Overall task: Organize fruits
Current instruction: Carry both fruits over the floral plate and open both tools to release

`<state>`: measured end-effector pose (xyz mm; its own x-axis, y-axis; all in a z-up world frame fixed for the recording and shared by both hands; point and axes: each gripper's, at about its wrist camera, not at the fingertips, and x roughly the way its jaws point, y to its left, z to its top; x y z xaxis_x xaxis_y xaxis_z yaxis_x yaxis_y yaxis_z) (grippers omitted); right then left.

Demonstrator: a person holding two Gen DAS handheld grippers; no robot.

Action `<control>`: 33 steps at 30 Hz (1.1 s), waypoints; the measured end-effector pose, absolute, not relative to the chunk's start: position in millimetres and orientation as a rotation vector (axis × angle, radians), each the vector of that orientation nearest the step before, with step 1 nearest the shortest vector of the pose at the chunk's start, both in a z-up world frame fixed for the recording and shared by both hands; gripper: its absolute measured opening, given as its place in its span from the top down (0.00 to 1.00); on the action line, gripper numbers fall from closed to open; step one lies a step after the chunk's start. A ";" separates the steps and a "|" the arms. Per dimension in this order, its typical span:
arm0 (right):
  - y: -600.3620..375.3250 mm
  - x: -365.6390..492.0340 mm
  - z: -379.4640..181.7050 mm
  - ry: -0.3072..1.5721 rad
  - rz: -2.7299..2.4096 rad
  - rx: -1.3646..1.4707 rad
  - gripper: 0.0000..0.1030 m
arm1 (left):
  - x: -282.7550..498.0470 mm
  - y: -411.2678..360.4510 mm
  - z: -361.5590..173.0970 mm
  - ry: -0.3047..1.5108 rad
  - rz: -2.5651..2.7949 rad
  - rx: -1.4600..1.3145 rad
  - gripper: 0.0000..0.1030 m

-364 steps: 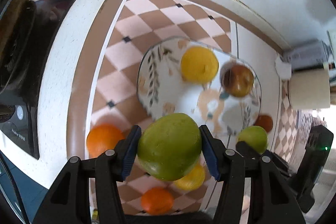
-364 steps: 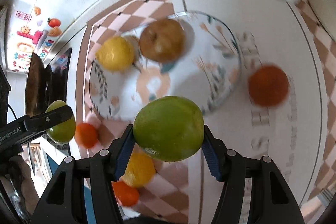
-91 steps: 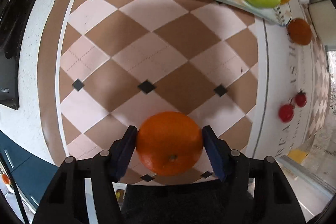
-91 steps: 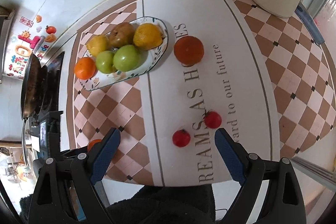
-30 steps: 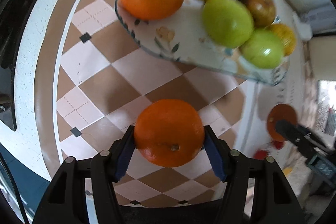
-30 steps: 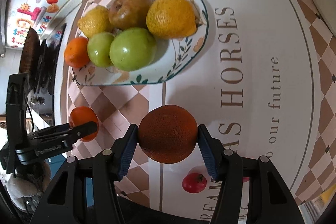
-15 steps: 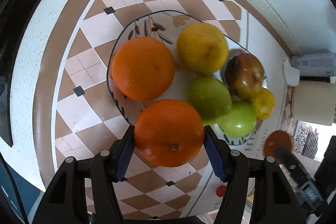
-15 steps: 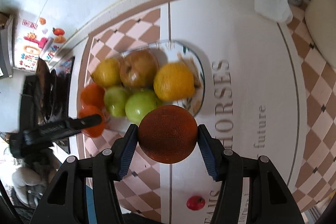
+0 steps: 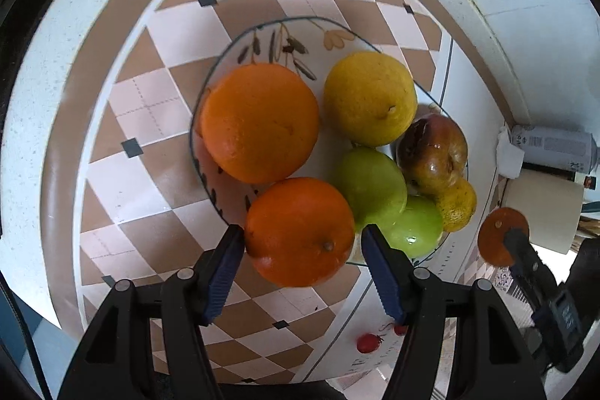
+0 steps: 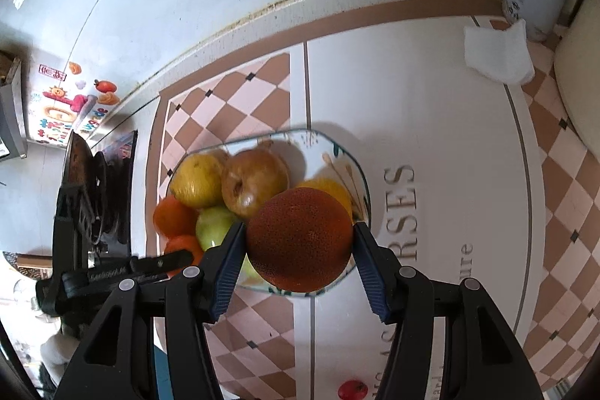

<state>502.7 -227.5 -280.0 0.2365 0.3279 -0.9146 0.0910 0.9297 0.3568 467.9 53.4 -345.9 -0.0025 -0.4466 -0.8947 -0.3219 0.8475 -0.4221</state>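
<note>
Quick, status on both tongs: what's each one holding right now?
Left tongs: shut on a bright orange.
Right tongs: shut on a dark reddish-brown orange.

The mat (image 10: 431, 122) has big letters "RSES" (image 10: 403, 212) at 3 o'clock of the plate (image 10: 362, 175), and small letters "ure" just under them. Other writing is too blurry to read.

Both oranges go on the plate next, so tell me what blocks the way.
Nothing stands in the air between either held orange and the plate. The plate is crowded, though: six fruits fill it, leaving bare space mainly at its far rim.
</note>
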 end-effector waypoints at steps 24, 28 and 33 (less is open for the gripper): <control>-211.8 576.2 -330.3 1.434 0.124 0.282 0.15 | 507.5 30.5 -287.1 1.380 0.012 -0.139 0.07; -213.6 561.9 -311.7 1.401 0.088 0.223 0.14 | 503.8 29.0 -283.4 1.377 -0.007 -0.130 0.07; -207.2 527.2 -295.2 1.378 0.006 0.108 0.09 | 486.5 26.7 -277.0 1.369 -0.021 -0.104 0.07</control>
